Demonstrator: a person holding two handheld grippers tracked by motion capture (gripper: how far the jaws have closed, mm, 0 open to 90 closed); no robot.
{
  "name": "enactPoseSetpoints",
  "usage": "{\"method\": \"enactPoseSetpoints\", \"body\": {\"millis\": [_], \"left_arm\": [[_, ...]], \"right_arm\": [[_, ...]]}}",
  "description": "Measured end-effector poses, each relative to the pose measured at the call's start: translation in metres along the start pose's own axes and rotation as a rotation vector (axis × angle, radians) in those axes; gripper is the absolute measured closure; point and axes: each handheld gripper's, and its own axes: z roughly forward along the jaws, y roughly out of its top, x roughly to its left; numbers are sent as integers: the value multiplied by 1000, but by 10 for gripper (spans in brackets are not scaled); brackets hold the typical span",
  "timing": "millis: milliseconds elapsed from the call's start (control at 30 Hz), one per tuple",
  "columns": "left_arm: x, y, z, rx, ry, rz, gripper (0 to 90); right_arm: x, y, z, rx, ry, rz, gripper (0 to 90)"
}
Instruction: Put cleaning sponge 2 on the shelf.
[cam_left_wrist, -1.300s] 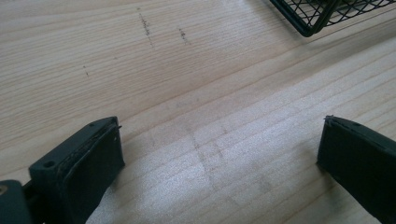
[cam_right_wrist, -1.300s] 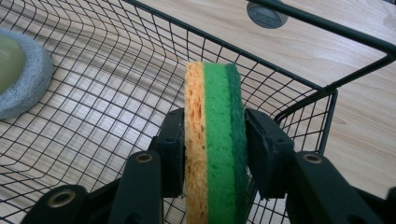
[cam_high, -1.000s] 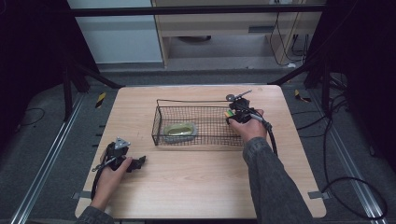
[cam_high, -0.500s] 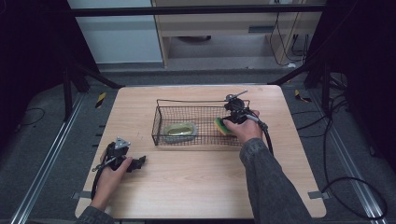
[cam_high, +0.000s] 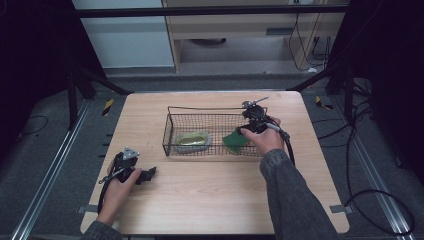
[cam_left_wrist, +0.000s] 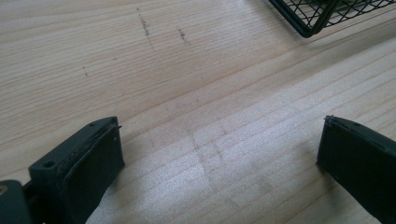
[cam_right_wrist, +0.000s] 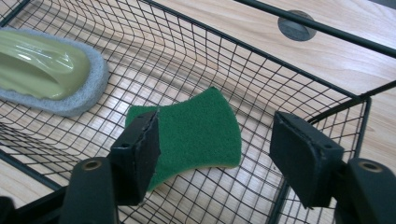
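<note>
The right tool (cam_right_wrist: 215, 144) has just been opening its jaws over the green sponge (cam_right_wrist: 196, 130), which now lies free on the floor of the wire basket (cam_high: 170, 135), near the handled scrubber (cam_right_wrist: 46, 70); this looks like the release step. Next it likely needs to lift clear of the basket rim. The left tool (cam_left_wrist: 215, 163) rests on the surface (cam_high: 215, 190), jaws wide apart and holding nothing.

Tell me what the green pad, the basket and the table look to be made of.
Green pad: apparently a sponge, with a fuzzy, matte scouring face over a pale yellow foam layer showing at its edge. Basket: thin wire mesh on thicker rods, black and slightly glossy, probably coated metal. Table: light wood or wood-look laminate, with straight grain lines and a soft sheen.
</note>
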Motion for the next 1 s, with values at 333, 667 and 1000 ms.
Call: {"method": "enactPoseSetpoints", "body": {"millis": [333,667,1000], "left_arm": [[0,0,0,3,-1,4,0],[0,1,1,0,-2,2,0],[0,1,1,0,-2,3,0]], "right_arm": [[-5,-4,-13,-52,-3,22,154],[-12,-10,-25,-77,28,27,75],[-30,-29,-47,-100,12,37,118]]}}
